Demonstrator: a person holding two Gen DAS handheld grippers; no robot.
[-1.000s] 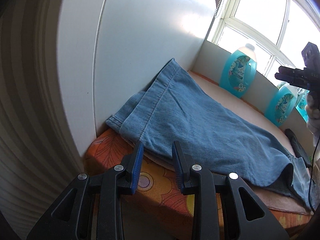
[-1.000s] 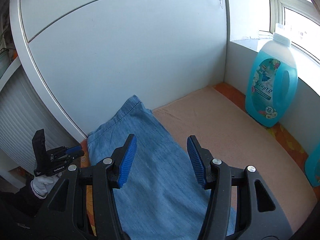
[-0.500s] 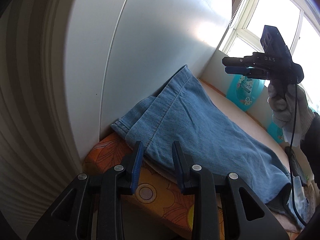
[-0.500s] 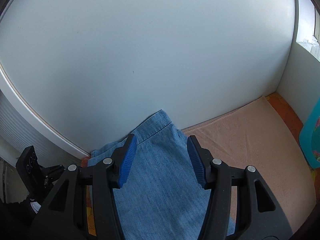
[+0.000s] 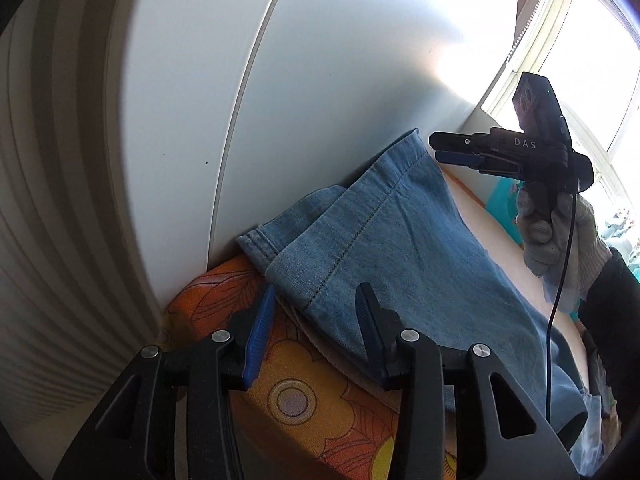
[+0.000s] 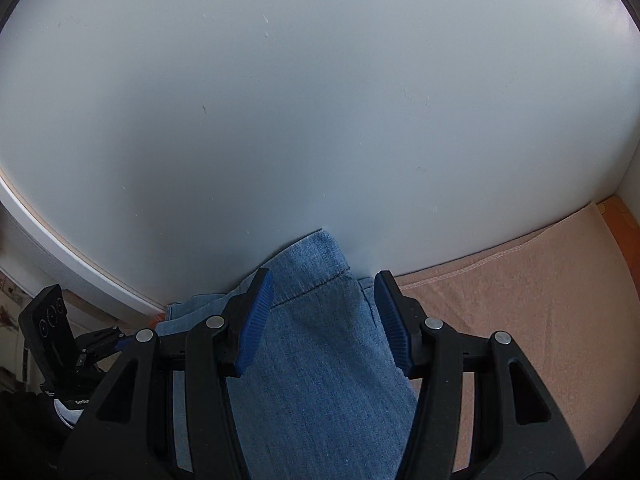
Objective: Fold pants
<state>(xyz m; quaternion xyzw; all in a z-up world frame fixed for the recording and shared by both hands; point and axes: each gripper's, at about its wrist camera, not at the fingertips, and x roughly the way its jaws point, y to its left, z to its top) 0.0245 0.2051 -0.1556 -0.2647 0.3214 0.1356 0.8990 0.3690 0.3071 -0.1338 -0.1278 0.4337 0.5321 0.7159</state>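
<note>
Denim pants (image 5: 384, 240) look floppy but weighty — best pinched at the stitched hems; left gripper (image 5: 312, 320) fingers are opening with nothing between them, right gripper (image 6: 324, 312) fingers are spread above the cloth, empty.

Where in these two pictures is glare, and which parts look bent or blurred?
Left wrist view: the window is blown out and throws glare on the white panel, whose edge bends strongly; the left border is blurred. Right wrist view: even soft light, the panel bulging.
</note>
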